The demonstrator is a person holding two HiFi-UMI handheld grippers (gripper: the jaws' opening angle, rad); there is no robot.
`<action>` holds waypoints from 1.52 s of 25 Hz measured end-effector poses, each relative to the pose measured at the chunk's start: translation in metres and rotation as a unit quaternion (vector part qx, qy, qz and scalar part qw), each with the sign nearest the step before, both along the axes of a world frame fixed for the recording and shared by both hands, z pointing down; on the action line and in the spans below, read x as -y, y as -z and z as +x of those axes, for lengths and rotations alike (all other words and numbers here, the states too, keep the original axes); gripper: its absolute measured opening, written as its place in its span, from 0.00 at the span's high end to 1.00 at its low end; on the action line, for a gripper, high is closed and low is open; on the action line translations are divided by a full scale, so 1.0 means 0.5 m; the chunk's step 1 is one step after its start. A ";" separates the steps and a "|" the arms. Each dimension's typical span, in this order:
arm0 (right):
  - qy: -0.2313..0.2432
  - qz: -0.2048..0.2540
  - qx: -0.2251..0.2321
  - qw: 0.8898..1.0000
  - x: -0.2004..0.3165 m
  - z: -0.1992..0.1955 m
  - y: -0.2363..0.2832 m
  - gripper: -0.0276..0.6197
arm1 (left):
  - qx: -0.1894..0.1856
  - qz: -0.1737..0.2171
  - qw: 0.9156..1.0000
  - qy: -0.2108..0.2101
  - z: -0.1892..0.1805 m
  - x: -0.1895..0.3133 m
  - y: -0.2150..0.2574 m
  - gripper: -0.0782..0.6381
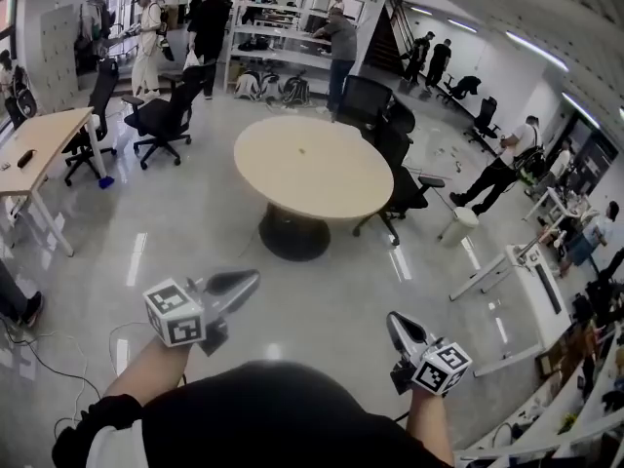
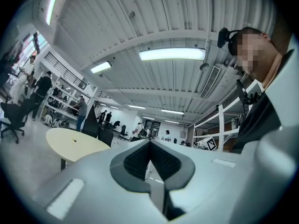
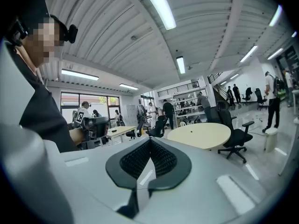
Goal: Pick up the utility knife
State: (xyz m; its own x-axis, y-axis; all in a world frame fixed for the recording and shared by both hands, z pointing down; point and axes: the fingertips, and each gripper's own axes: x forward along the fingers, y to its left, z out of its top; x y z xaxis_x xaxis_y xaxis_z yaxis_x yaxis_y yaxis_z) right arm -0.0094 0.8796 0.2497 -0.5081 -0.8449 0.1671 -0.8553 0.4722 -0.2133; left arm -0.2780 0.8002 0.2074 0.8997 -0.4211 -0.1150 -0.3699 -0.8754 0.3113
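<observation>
The left gripper [image 1: 252, 279] and the right gripper [image 1: 394, 322] each have their jaws pressed together with nothing between them. Ahead of both tips and well apart from them stands a round table [image 1: 341, 188]. A tiny thing near its middle is possibly the utility knife [image 1: 300, 150], though it is too small to be sure.

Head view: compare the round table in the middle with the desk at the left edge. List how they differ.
The round table has a circular top; the desk has a long rectangular one. The round table stands on one dark central pedestal; the desk stands on thin white legs. The round table carries one tiny thing, too small to identify; the desk carries a small dark thing. Both have pale wood-coloured tops.
</observation>
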 end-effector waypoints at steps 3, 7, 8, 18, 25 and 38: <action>-0.001 0.010 -0.001 1.000 0.080 -0.057 0.012 0.94 | -0.002 0.010 1.000 0.005 -0.066 0.073 0.006 0.90; 0.006 0.008 0.000 1.000 0.173 -0.141 0.011 0.94 | 0.002 0.020 1.000 0.014 -0.155 0.152 0.011 0.90; 0.008 0.007 -0.001 1.000 0.195 -0.160 0.011 0.94 | 0.001 0.019 1.000 0.016 -0.178 0.172 0.011 0.90; 0.021 -0.012 -0.010 1.000 0.346 -0.268 -0.010 0.93 | -0.007 -0.004 1.000 0.027 -0.293 0.295 -0.027 0.90; 0.054 -0.019 -0.011 0.998 0.458 -0.295 -0.014 0.93 | 0.002 -0.022 0.998 0.059 -0.321 0.366 -0.057 0.90; 0.124 -0.006 0.012 0.992 0.714 -0.060 -0.016 0.93 | 0.013 -0.011 0.991 0.130 -0.098 0.543 -0.018 0.90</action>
